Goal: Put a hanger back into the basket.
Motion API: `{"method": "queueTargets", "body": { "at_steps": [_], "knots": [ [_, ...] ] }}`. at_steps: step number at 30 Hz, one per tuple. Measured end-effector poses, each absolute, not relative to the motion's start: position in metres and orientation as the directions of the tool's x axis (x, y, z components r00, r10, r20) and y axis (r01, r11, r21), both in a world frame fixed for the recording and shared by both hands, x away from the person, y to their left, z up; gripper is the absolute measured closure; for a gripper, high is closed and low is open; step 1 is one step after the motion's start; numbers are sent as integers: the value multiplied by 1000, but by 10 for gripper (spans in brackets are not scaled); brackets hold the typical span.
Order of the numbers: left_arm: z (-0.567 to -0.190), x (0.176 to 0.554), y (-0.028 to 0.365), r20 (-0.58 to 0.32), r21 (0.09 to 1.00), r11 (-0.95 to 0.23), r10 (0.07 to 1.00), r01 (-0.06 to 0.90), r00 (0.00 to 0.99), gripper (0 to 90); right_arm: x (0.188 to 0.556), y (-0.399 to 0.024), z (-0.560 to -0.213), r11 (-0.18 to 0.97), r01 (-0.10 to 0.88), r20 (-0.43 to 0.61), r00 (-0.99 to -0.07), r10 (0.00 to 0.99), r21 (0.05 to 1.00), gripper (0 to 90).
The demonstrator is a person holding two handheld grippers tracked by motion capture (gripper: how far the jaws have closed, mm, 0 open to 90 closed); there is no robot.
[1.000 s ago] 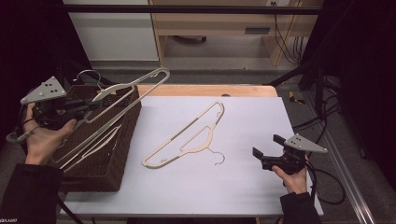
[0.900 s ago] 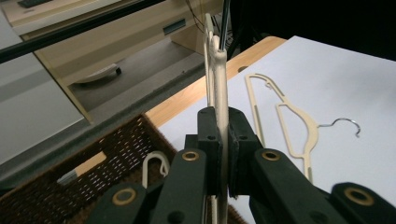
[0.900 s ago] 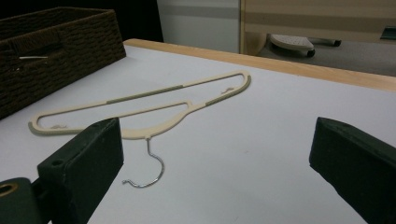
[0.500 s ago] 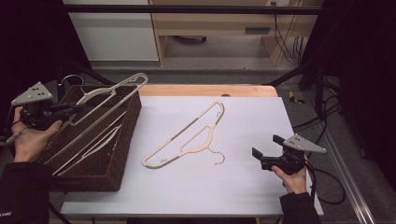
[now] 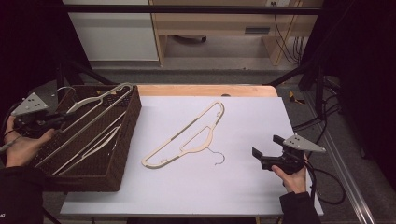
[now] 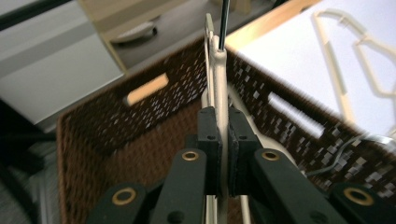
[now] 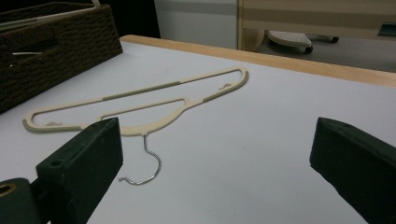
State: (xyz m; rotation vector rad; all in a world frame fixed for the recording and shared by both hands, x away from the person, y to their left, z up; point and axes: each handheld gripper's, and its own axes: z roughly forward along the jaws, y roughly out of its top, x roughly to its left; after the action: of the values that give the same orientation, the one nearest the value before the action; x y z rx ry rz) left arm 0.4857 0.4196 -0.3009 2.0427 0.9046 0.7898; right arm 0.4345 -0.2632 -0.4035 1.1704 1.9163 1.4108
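My left gripper (image 5: 60, 120) is shut on a cream hanger (image 5: 95, 103), which slants across the top of the brown wicker basket (image 5: 134, 116). In the left gripper view the black pads (image 6: 208, 135) pinch the hanger's (image 6: 216, 74) thin bar above the basket's inside (image 6: 116, 126). A second cream hanger (image 5: 187, 135) with a wire hook lies flat on the white table. My right gripper (image 5: 267, 145) rests open near the table's front right, a little right of that hook. In the right gripper view the hanger (image 7: 140, 100) lies ahead of the open right gripper (image 7: 219, 156).
Another pale hanger (image 5: 100, 142) lies inside the basket. The basket (image 7: 60, 32) takes up the table's left end. A wooden table edge (image 5: 205, 90) runs along the back. Cables (image 5: 327, 186) trail off the right side.
My left gripper has carried its hanger left and down, so the hanger now sits lower over the basket. The right gripper and the hanger on the table have not moved.
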Motion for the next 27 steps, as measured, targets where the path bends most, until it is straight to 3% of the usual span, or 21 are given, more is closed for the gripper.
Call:
{"method": "queueTargets", "body": {
  "at_steps": [15, 21, 27],
  "knots": [
    [-356, 492, 415, 251, 753, -514, 802, 411, 542, 858, 435, -261, -405, 104, 350, 101, -521, 848, 931, 30],
    [-367, 495, 404, 263, 669, -560, 794, 490, 548, 839, 435, -261, -404, 109, 351, 98, -523, 847, 930, 32],
    [-359, 484, 402, 216, 708, -507, 818, 492, 534, 773, 435, -258, -404, 106, 355, 104, -525, 845, 929, 32]
  ]
}}
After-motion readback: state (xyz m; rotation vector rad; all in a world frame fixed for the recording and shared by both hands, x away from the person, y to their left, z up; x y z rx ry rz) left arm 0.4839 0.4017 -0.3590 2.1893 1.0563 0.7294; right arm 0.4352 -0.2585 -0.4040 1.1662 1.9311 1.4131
